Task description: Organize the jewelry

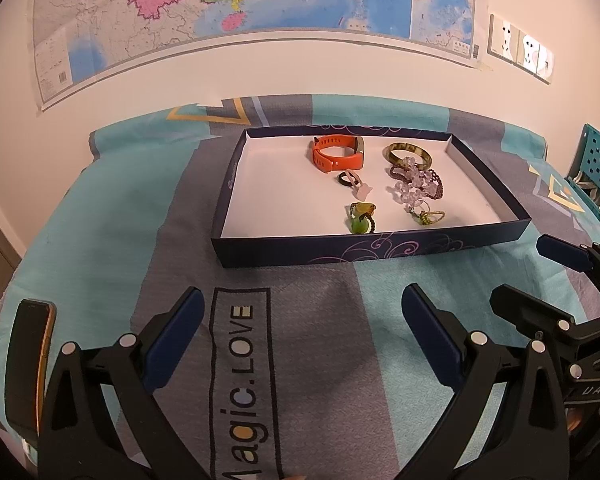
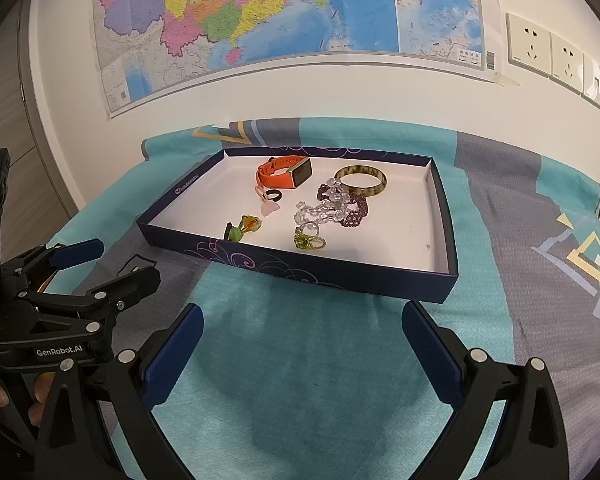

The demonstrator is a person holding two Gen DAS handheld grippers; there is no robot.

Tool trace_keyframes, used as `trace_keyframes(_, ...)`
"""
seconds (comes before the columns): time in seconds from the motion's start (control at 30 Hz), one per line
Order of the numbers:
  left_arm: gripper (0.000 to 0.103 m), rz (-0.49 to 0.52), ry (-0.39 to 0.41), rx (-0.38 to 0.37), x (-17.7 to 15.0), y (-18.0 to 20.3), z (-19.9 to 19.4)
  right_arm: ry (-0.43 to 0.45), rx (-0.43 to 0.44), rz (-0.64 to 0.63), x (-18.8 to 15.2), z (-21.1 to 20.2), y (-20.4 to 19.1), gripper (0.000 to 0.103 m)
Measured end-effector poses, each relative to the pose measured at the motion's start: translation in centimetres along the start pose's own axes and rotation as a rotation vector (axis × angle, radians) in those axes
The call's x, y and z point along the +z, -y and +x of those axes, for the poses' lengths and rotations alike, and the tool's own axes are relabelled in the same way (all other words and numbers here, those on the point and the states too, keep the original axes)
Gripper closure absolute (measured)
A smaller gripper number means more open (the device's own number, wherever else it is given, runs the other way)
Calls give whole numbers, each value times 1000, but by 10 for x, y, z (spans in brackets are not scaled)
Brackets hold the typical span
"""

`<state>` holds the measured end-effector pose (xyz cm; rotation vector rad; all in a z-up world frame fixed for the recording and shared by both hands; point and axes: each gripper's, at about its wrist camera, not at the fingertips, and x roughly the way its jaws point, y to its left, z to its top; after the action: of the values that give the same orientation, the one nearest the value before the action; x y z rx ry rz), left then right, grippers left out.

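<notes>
Navy cardboard forms the shallow box lid [image 1: 340, 254] lying open side up on the bed ahead of you, its white floor holding all the jewelry. At the back sits an orange-strapped smartwatch [image 1: 337, 152], and to its right an olive mottled bangle [image 1: 409, 154]. Just in front of the bangle, clear and purple bead bracelets [image 1: 416, 186] lie tangled in one heap, with a small green beaded ring [image 1: 430, 217] at the heap's near end. A black ring [image 1: 346, 178] rests just in front of the watch, touching a pale pink charm [image 1: 362, 189]. Nearest you, close to the lid's front wall, lies a green bead charm with an amber piece [image 1: 361, 218]. Your left gripper [image 1: 304, 344] hovers over the teal and grey bedsheet [image 1: 100, 220] short of the lid, fingers spread wide with nothing between them. Your right gripper [image 2: 302, 350] hangs beside it, likewise spread and empty, also short of the lid. A dark phone with an orange edge [image 1: 30, 364] stands at the left gripper's outer side. On the wall behind hang a coloured map [image 2: 260, 16] and white sockets [image 2: 548, 52].
</notes>
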<state>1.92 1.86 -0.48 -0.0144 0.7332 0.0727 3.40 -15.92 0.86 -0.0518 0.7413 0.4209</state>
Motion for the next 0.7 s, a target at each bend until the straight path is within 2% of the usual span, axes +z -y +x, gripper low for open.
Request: trace_keyframes(0.7,6,0,-7,-2,-2,2,2,-1,-2,3,-1,0,2,7)
